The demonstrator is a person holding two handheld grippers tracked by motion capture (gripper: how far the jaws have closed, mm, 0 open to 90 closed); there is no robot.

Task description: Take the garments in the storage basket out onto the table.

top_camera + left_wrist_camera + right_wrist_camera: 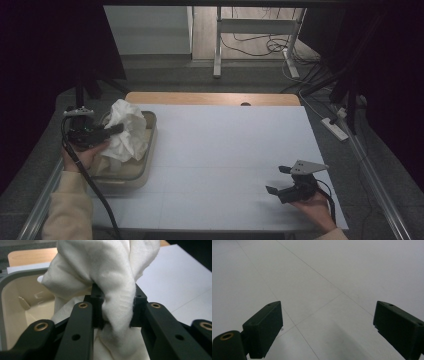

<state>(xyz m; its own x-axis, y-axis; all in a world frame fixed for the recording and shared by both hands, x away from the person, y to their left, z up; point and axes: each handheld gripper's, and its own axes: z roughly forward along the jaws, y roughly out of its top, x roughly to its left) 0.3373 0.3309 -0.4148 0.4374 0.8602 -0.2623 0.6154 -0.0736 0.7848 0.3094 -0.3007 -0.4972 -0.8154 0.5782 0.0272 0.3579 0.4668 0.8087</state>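
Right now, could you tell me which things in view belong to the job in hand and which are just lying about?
In the job:
- white cloth, pinched by the left gripper
- beige tub under the cloth

Lying about:
- right gripper, open over the white table
- power strip on the floor

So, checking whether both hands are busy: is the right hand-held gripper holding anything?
No, the right hand-held gripper stands open over the bare white table.

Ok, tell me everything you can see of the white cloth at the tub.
The white cloth looks like soft, fuzzy fabric, crumpled into a loose bunch with deep folds. It stands up out of the beige tub at the table's left side, rising above the rim. The left gripper is shut on a thick fold of it, with more cloth hanging below.
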